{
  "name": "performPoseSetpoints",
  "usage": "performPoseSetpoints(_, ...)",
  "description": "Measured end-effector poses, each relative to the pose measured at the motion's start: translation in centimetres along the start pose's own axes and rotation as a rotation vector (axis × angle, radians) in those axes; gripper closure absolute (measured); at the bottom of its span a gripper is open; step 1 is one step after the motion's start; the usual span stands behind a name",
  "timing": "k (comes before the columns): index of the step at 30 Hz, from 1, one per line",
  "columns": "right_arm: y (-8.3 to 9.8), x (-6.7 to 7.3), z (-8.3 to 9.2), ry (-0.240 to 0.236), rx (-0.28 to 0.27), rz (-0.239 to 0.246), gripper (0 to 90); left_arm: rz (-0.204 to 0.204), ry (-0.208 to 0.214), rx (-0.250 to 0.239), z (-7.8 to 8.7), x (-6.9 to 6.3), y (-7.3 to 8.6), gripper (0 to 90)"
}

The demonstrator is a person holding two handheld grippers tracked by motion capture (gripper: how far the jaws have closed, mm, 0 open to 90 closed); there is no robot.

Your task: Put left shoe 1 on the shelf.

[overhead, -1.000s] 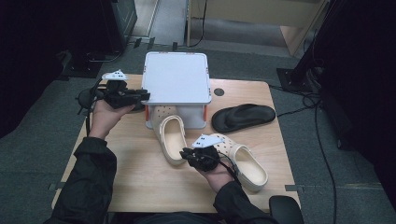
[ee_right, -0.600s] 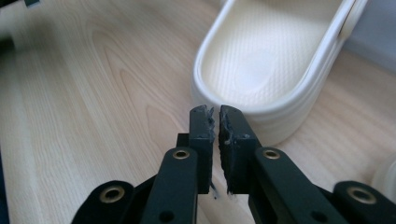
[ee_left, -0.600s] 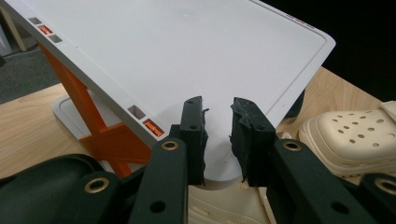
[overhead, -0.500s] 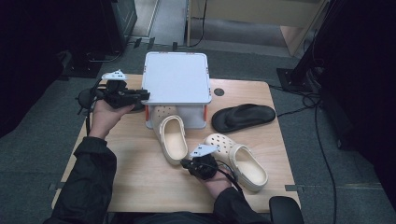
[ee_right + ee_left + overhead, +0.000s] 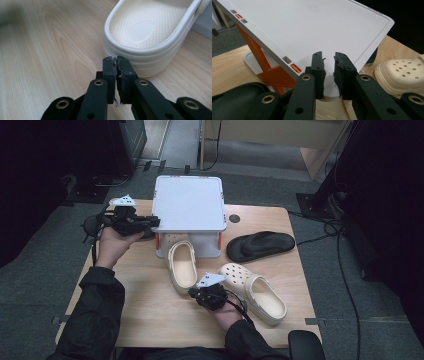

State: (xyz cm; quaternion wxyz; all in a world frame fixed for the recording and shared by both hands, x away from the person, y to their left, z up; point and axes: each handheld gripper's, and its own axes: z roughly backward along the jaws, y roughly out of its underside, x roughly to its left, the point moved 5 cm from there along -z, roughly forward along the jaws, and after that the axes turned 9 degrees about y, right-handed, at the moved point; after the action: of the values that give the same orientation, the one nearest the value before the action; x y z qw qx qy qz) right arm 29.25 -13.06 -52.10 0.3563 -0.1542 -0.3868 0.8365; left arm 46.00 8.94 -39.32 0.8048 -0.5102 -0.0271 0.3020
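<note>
Dropped lower and slid a touch nearer since the earlier frames: right hand-held gripper, now just off the heel of the left cream clog. Jaws fully pinched together there, nothing between them; tips sit right at the heel wall, can't tell whether touching. Reads as a nudge or a pre-grasp line-up, not a hold. Would need reopening before any pick at the heel rim.

No shift at the left hand-held gripper: parked at the left edge of the white shelf top. Jaws have just been closing, down to a thin slit, nothing clamped in it; white top lies beyond the tips. Looks like bracing the shelf, judging by position.

Left clog lies mid tabletop, toe tucked under the shelf, heel toward the near edge. Second cream clog just right of the right hand, apart from the first. Black sandal further right, untouched.

Net: both clogs unheld, pair not yet stowed.
</note>
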Motion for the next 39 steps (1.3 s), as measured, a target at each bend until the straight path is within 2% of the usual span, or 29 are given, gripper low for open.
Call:
performPoseSetpoints(7,-1.1,-0.3,-0.7,-0.008,-0.017,-0.034,84.6,0.004,0.01,-0.003,0.0,0.1,0.0,78.9)
performPoseSetpoints(13,-2.4,-0.6,-1.8,0.011,-0.042,-0.026,83.6,0.001,0.008,-0.002,0.0,0.0,0.0,79.0)
performPoseSetpoints(16,-2.8,-0.7,-2.2,0.011,-0.036,-0.028,83.2,0.0,0.007,-0.003,0.0,0.0,0.0,79.1)
performPoseSetpoints(24,-4.4,-1.8,-4.4,0.047,-0.035,-0.036,82.3,0.003,0.011,-0.005,0.0,0.1,0.0,79.5)
performPoseSetpoints(32,-5.6,-2.3,-5.9,0.05,-0.044,-0.055,80.4,0.002,0.011,-0.004,0.0,0.1,0.0,79.7)
performPoseSetpoints(33,-5.9,-2.4,-6.2,0.037,-0.054,-0.057,79.8,0.002,0.012,-0.005,0.0,0.1,0.0,79.8)
performPoseSetpoints(38,-6.5,-2.7,-7.0,0.053,-0.062,-0.042,78.6,0.006,0.015,-0.01,0.0,0.1,0.1,79.9)
performPoseSetpoints(39,-6.6,-2.8,-7.1,0.045,-0.068,-0.045,78.7,0.006,0.015,-0.009,0.0,0.1,0.1,79.8)
